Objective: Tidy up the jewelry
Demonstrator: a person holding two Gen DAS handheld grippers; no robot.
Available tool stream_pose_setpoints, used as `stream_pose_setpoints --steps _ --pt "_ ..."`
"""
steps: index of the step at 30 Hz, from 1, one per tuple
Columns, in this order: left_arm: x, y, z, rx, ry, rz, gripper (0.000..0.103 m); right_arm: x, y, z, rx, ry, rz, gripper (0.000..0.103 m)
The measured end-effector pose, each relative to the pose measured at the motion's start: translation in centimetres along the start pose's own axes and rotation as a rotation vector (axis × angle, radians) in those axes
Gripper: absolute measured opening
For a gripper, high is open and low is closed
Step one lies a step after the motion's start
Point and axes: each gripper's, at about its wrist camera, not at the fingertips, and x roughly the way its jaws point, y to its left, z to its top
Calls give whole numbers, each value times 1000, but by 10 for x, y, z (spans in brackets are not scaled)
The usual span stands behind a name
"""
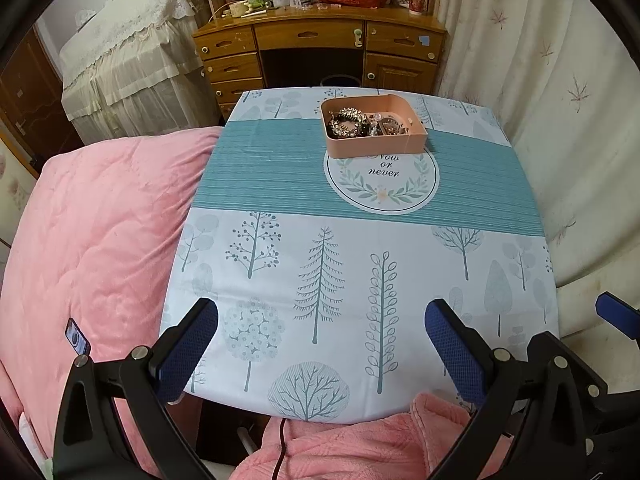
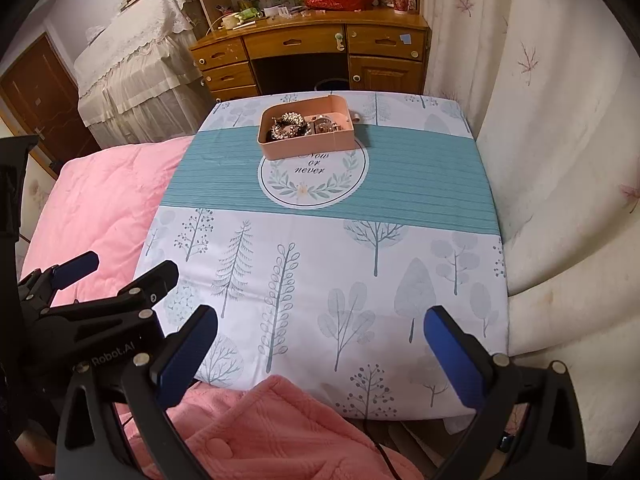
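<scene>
A pink jewelry box [image 1: 374,147] stands at the far middle of the table [image 1: 280,248], on the teal band above a round "Now or never" print. It holds a tangle of metallic jewelry [image 1: 347,122]. The box also shows in the right wrist view [image 2: 308,143] with the jewelry [image 2: 289,127] inside. My left gripper [image 1: 322,312] is open and empty over the table's near edge. My right gripper [image 2: 322,316] is open and empty, also at the near edge. The left gripper [image 2: 76,266] shows at the left in the right wrist view.
A pink quilt [image 1: 92,240] covers the bed left of the table. A white curtain [image 1: 560,100] hangs on the right. A wooden desk [image 1: 320,48] with clutter stands beyond the table. A pink fleece [image 1: 360,440] lies below the near edge. A phone [image 1: 77,337] rests on the quilt.
</scene>
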Motion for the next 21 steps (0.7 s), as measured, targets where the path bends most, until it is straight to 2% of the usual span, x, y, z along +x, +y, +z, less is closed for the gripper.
stream_pose_setpoints --steps 21 --pt "7 1 5 -7 24 12 102 5 -3 9 -16 21 4 103"
